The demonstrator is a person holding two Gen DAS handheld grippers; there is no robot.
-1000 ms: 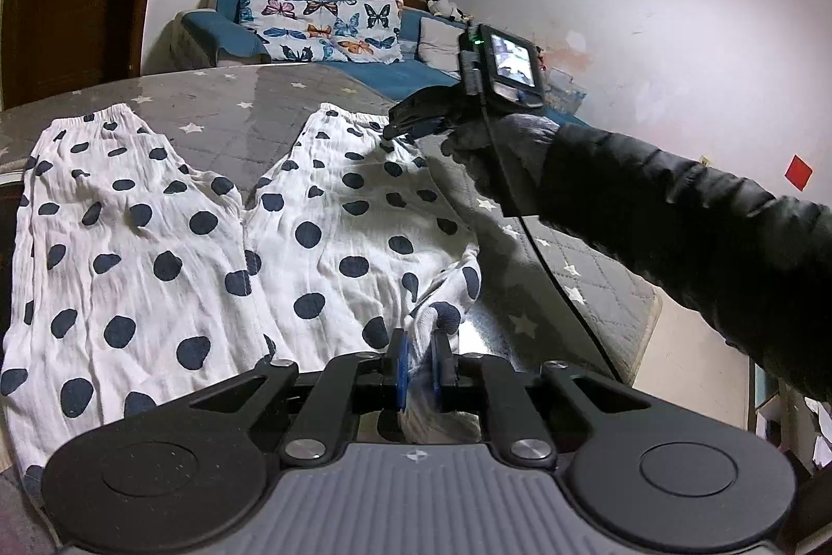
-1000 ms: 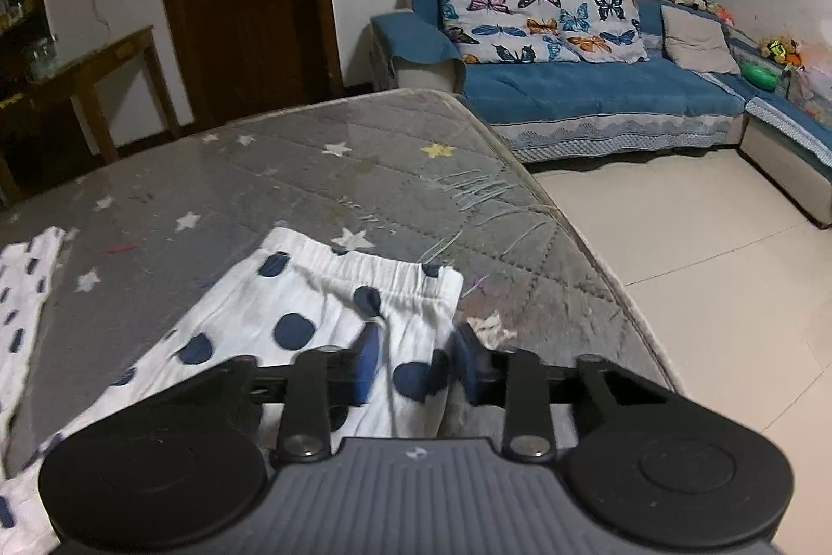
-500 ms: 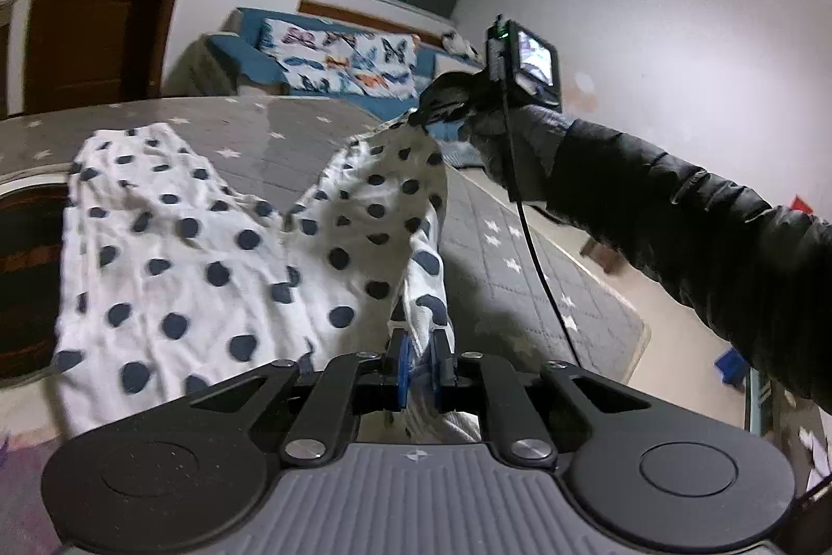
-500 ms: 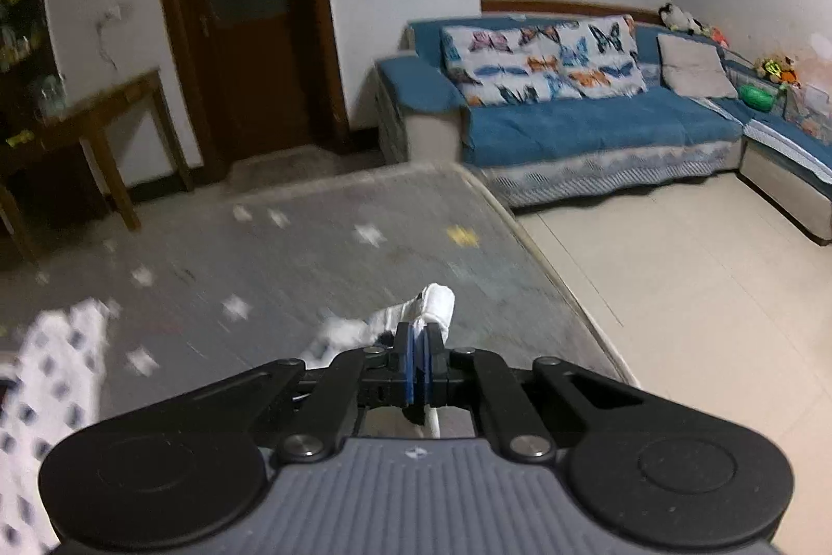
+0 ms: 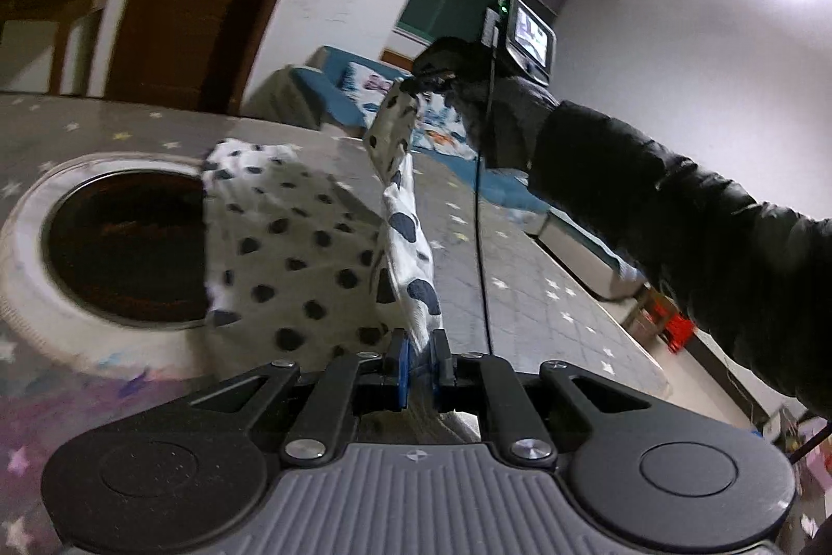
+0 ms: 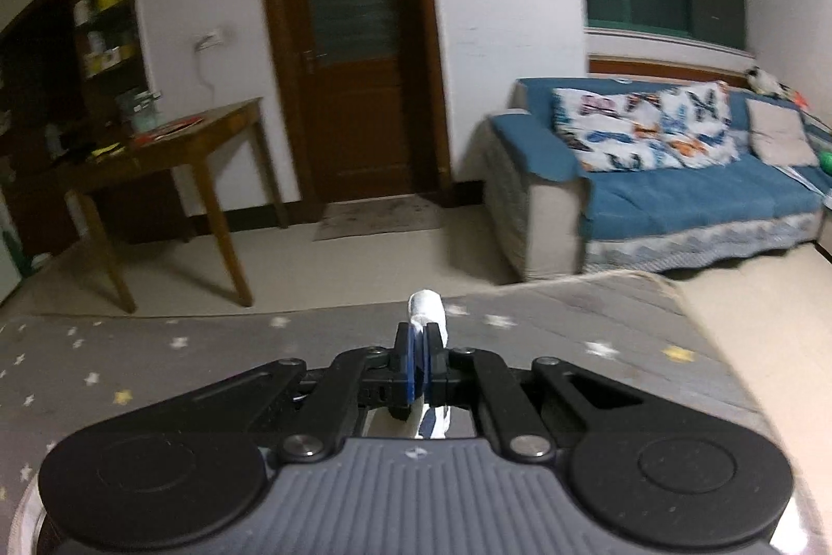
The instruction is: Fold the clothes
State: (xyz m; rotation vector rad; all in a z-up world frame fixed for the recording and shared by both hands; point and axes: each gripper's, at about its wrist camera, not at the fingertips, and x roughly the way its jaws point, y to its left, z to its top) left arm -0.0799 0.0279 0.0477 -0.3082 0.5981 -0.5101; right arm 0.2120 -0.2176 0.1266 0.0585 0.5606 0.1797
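White trousers with dark blue dots (image 5: pixel 296 253) are lifted off the grey star-patterned table (image 5: pixel 525 289). My left gripper (image 5: pixel 420 360) is shut on one end of a trouser leg. My right gripper (image 5: pixel 431 79) is shut on the other end of that leg and holds it high above the table, so the leg hangs stretched between them. In the right wrist view my right gripper (image 6: pixel 422 360) shows a small fold of the white cloth (image 6: pixel 427 308) sticking out past its shut fingers. The other leg drapes below toward the table.
A round dark opening with a pale rim (image 5: pixel 112 243) sits in the table at the left. A blue sofa with butterfly cushions (image 6: pixel 671 170) stands beyond the table. A wooden side table (image 6: pixel 156 159) and a brown door (image 6: pixel 353 50) are at the back.
Both grippers have risen, lifting the held trouser leg off the table. The right gripper, open around the hem a second ago, has shut on it. The trousers no longer lie flat.
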